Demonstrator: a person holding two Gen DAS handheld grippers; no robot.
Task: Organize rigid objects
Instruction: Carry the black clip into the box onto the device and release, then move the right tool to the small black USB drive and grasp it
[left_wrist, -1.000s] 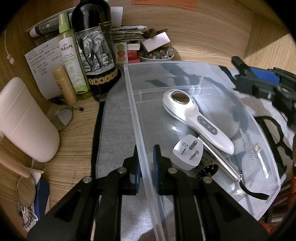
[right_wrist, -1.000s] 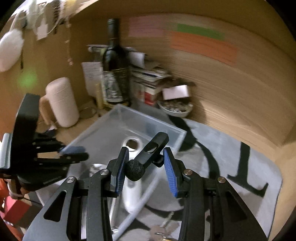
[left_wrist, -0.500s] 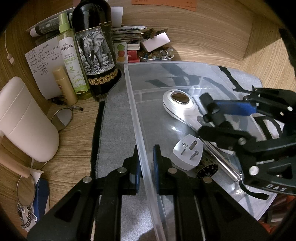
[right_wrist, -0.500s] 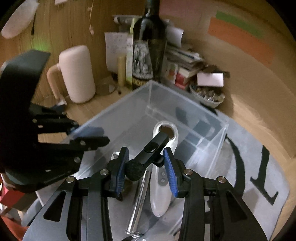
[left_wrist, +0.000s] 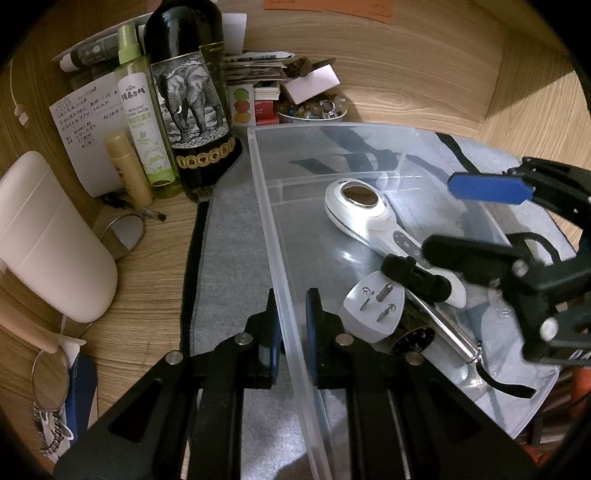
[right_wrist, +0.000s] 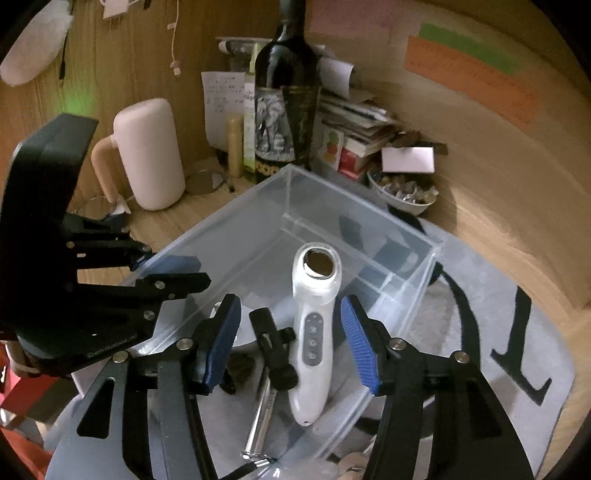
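The clear plastic bin (left_wrist: 280, 266) is seen resting on a grey mat (left_wrist: 229, 266) on the wooden table (left_wrist: 155, 258). The left gripper (left_wrist: 290, 332) is closed onto the bin's near wall, its fingers (left_wrist: 271, 334) pinching the rim from both sides. The right gripper (right_wrist: 291, 341) is positioned over the bin interior w/ its blue-padded fingers (right_wrist: 356, 343) spread; the jaws have just been opening. A small black clip-like piece w/ a rounded end (right_wrist: 271, 341) is seen between the fingers, touching neither pad; it lies on the items in the bin, beside the white handheld device w/ round metal head (right_wrist: 314, 328). Also noted inside the bin: a white three-pin plug adapter (left_wrist: 373, 306), a chrome rod-shaped tool (right_wrist: 260, 421), and a dark round item (left_wrist: 412, 338), partly hidden, type not determinable. Outside the bin, at rear-left: a dark wine bottle w/ elephant label (left_wrist: 192, 99), a green spray bottle (left_wrist: 142, 122), and a cream-coloured jug (left_wrist: 51, 236).
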